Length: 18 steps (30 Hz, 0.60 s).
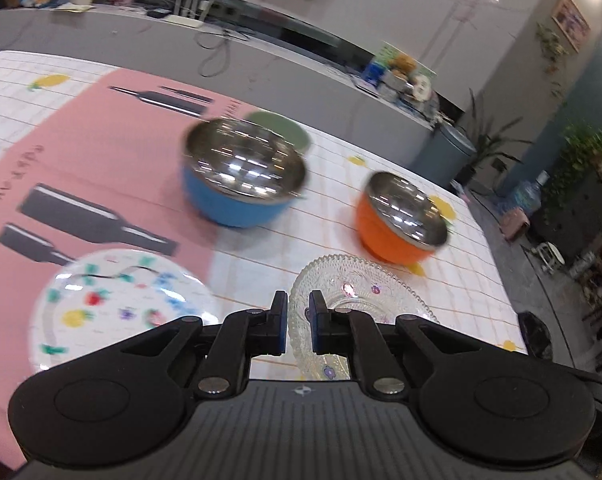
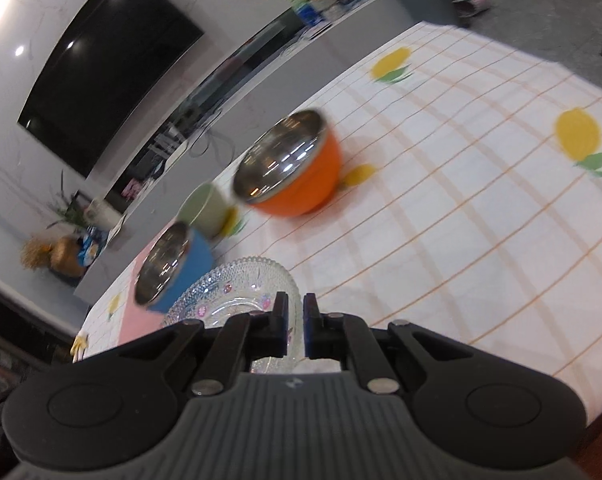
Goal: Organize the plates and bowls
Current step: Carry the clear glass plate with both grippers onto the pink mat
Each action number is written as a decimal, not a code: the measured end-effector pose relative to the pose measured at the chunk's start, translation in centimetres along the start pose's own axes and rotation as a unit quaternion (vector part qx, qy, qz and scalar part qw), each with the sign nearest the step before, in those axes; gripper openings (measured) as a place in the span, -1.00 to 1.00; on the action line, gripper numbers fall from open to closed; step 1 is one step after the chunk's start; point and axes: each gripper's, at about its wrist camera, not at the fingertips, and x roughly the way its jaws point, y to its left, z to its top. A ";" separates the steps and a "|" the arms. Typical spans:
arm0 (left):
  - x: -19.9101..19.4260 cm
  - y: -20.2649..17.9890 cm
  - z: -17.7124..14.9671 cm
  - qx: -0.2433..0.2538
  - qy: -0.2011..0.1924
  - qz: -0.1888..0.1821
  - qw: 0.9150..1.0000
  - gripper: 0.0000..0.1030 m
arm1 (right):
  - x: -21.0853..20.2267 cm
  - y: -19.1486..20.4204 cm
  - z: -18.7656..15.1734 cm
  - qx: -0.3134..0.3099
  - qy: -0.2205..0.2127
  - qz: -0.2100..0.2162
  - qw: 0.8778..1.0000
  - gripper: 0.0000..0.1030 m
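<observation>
Two grippers hover with jaws nearly closed, holding nothing: the left gripper [image 1: 299, 322] and right gripper [image 2: 296, 326] each have the clear, scalloped, cut-glass plate [image 1: 355, 300] just ahead of their fingertips; a good grasp, I judge, means opening wider and pinching its rim squarely. Counted: two plates, the glass one and a round white flower-printed plate [image 1: 121, 304] left of the left gripper; three bowls farther ahead, a blue steel-lined bowl [image 1: 241, 178], an orange steel-lined bowl [image 1: 401, 218] and a pale green bowl [image 2: 205, 210].

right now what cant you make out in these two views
- Glass plate: near edge hidden behind the left gripper in the left view; in the right view the right gripper covers its near part.
- Green bowl: mostly hidden behind the blue bowl, left view.
- Floral plate: pattern smeared by motion blur; near edge hidden behind the left gripper.
- Orange bowl: rim blurred, right view.
</observation>
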 end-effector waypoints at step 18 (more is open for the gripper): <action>-2.9 10.3 2.0 -0.055 -0.001 0.052 0.997 -0.78 | 5.4 9.0 -4.2 -0.075 0.083 0.033 0.993 -0.91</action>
